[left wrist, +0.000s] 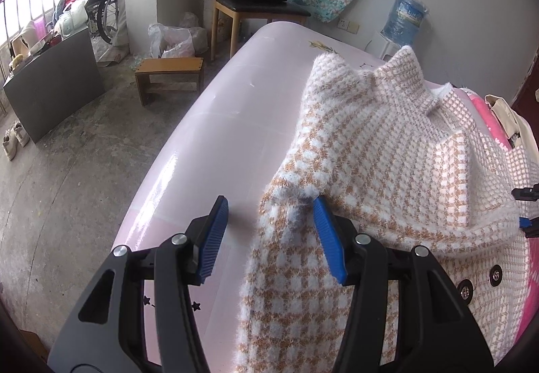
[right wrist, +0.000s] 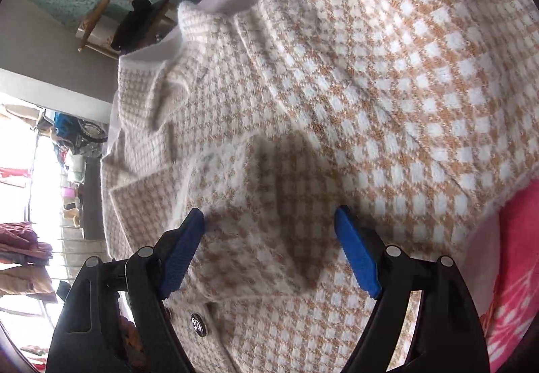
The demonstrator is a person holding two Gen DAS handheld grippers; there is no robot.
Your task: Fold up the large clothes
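Fuzzy knitted checked coat (left wrist: 387,144) lies on glossy smooth table (left wrist: 215,137).

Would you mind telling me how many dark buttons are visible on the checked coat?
3. Two buttons, one above the other, sit near the coat's front edge in the left wrist view; the right wrist view shows one, likely one of these. Folds may hide more.
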